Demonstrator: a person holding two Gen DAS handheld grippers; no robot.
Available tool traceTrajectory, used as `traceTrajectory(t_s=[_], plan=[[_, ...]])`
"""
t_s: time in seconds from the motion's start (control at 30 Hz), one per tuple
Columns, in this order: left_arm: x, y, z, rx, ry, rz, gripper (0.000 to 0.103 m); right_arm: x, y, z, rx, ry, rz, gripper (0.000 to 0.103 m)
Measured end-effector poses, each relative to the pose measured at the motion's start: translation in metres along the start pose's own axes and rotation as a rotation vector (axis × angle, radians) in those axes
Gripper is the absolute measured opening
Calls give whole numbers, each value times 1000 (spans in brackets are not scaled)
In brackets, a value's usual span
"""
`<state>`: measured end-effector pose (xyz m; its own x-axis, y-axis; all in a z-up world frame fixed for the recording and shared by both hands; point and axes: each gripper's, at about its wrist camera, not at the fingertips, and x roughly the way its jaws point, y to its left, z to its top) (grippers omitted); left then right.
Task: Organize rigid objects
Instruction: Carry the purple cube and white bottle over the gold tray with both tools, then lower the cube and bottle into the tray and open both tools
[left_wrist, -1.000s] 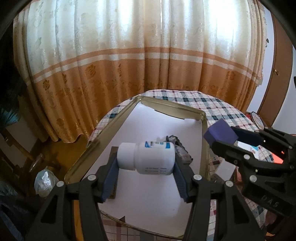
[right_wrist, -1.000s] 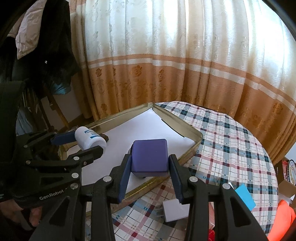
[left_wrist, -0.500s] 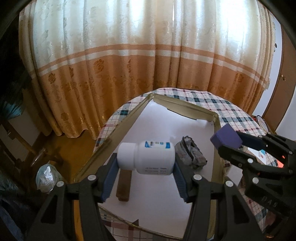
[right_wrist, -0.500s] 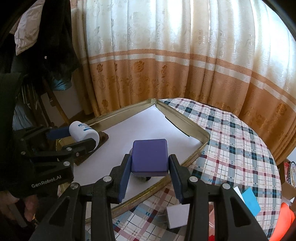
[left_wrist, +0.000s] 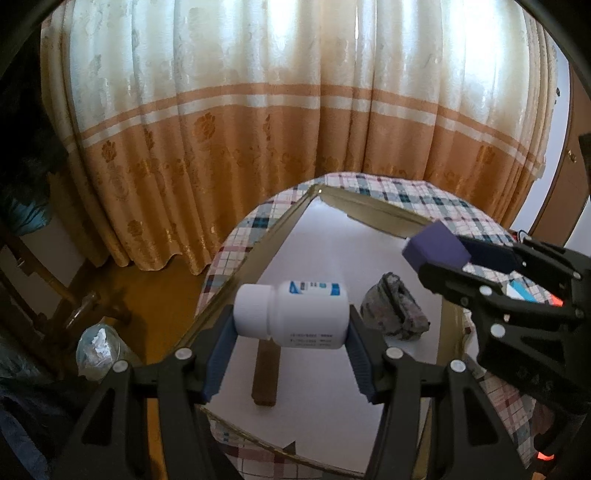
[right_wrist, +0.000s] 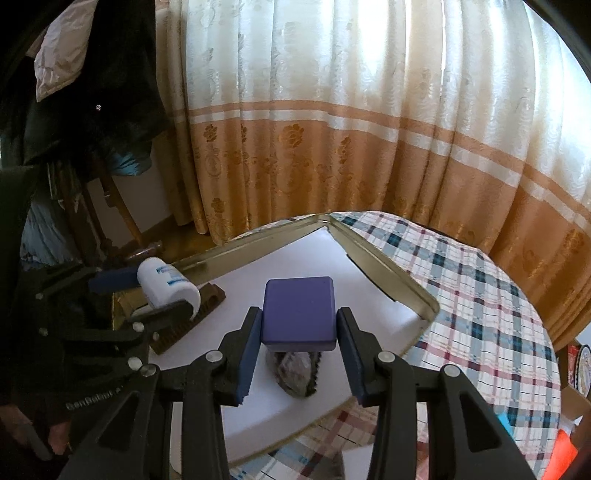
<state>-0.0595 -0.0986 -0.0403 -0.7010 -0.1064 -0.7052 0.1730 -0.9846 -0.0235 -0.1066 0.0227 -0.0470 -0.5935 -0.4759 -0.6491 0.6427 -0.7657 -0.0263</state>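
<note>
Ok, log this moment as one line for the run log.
left jaws: shut on white bottle | right jaws: shut on purple block | both held above tray | tray holds: brown block, grey rock

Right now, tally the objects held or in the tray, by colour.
White: 1, the bottle clamped in the left gripper
Purple: 1, the block clamped in the right gripper
Brown: 1, the wooden piece lying in the tray
Grey: 1, the rock-like lump in the tray
Total: 4
</note>
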Motion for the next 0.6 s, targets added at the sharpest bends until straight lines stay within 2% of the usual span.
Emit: traceTrajectory(t_s=[0.6], plan=[[15, 0, -9, 0, 55, 4, 56, 41, 2, 1, 8, 64, 23, 44]])
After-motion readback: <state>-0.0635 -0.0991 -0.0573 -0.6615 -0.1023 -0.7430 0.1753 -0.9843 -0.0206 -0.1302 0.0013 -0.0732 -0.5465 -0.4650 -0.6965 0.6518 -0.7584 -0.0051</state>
